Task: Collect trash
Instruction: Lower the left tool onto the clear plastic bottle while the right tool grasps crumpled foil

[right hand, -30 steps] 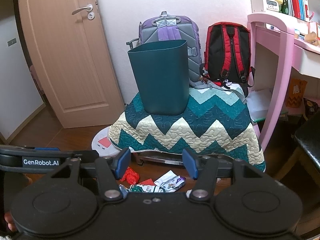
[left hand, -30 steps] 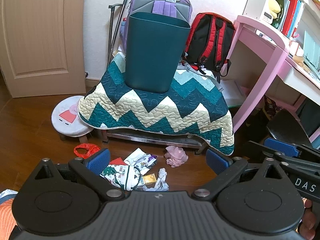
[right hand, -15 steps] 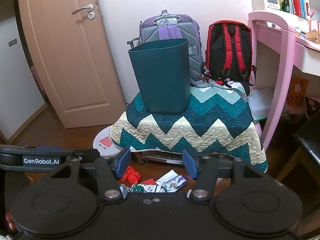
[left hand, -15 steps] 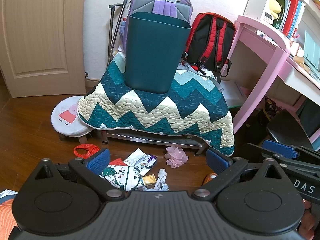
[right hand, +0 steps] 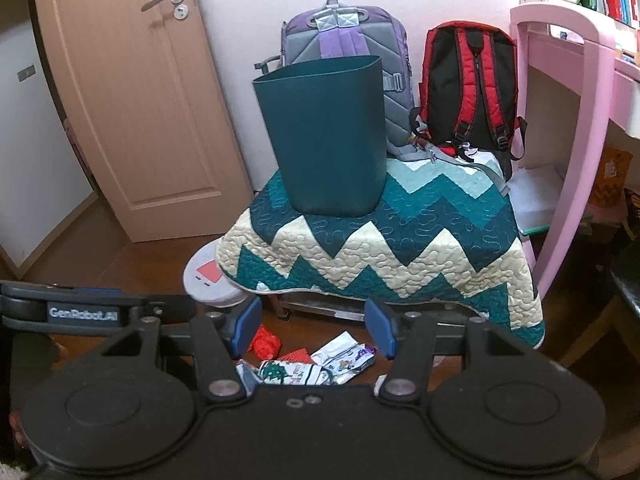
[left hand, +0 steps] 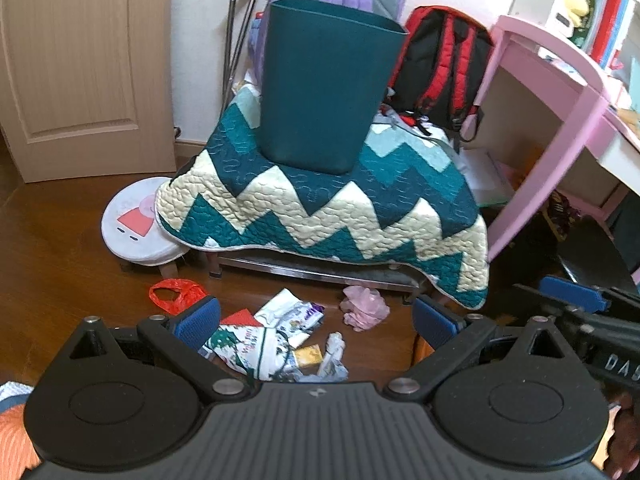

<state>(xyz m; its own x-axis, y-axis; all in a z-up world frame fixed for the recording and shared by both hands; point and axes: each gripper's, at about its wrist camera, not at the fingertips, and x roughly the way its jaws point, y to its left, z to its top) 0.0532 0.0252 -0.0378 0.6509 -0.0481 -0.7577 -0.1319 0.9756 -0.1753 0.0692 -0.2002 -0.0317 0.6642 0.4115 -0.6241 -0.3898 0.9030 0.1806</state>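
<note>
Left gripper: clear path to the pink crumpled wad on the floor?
Probably yes. The left gripper is open and empty, and the pink wad lies on bare floor ahead, apart from the wrapper pile, just clear of the quilt edge.

the left hand-held gripper (left hand: 316,322) is matte black with a ribbed centre, two round discs, silver screws and blue pads (left hand: 198,322). the right hand-held gripper (right hand: 314,326) looks the same; white "genrobot.ai" lettering sits at nine o'clock.

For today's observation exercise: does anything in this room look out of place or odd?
Yes. The dark teal plastic bin stands up on the zigzag quilted blanket over a low table, while wrappers and crumpled paper lie scattered on the wooden floor below.
</note>
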